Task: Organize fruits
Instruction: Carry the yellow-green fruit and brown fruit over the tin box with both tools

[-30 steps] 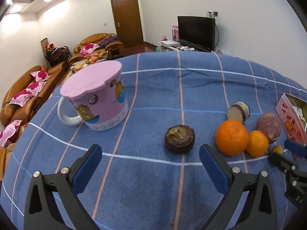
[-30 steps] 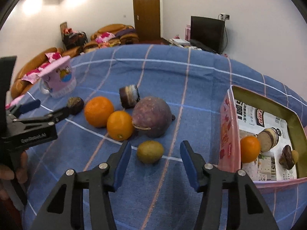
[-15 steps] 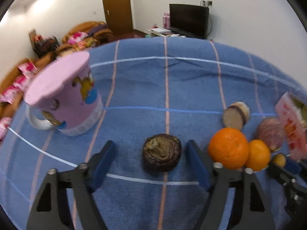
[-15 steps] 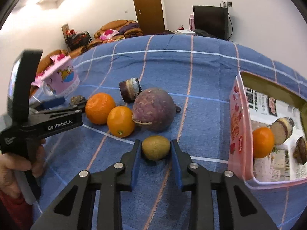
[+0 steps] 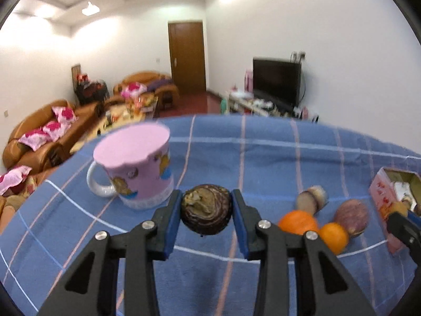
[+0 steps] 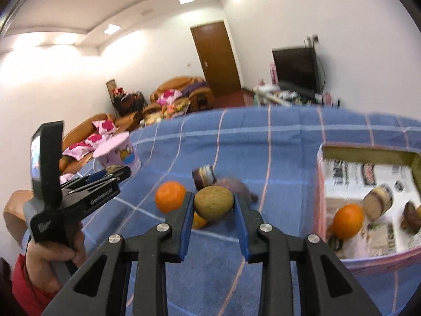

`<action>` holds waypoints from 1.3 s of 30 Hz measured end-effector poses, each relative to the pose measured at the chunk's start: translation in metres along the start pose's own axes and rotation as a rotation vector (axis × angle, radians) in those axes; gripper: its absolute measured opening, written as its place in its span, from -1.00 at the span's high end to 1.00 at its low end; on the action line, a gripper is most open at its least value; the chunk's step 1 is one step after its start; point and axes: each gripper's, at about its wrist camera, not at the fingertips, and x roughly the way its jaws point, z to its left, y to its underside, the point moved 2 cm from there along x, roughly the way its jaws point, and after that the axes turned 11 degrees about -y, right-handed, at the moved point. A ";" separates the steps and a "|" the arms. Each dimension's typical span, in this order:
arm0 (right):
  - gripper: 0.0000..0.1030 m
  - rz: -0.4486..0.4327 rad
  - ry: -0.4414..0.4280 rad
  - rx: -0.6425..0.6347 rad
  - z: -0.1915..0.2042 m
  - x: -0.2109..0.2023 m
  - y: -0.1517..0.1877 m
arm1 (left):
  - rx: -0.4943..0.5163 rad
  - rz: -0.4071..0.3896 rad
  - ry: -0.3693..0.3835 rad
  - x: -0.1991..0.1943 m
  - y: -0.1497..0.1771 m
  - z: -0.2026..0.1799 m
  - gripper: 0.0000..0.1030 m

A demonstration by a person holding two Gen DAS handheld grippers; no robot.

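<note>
My left gripper [image 5: 206, 212] is shut on a dark brown round fruit [image 5: 206, 212] and holds it above the blue cloth. My right gripper [image 6: 213, 206] is shut on a green-brown kiwi [image 6: 213, 206], lifted off the cloth. On the cloth lie two oranges [image 5: 298, 222] [image 5: 334, 237], a purple passion fruit [image 5: 351, 217] and a cut fruit piece [image 5: 313, 197]. The pink box [image 6: 319, 184] at the right holds an orange [image 6: 347, 220], a cut piece [image 6: 377, 201] and a dark fruit [image 6: 410, 217]. The left gripper also shows in the right wrist view [image 6: 115, 172].
A pink mug [image 5: 138, 168] with a lid stands on the cloth just left of the left gripper. The blue checked cloth [image 5: 263, 158] covers the table. Sofas, a door and a TV are beyond the far edge.
Both grippers closed on their fruits and lifted them: the left on the dark brown fruit, the right on the kiwi. Both cameras tilted up.
</note>
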 end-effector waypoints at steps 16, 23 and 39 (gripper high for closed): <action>0.38 -0.112 0.206 -0.127 0.006 -0.013 -0.008 | 0.067 -0.102 -0.029 -0.042 -0.001 -0.036 0.24; 0.38 -0.126 0.234 -0.145 0.010 -0.020 -0.005 | 0.032 -0.084 -0.019 -0.046 0.005 -0.045 0.24; 0.38 -0.126 0.264 -0.145 0.004 -0.034 0.001 | 0.035 -0.106 0.000 -0.068 0.014 -0.065 0.24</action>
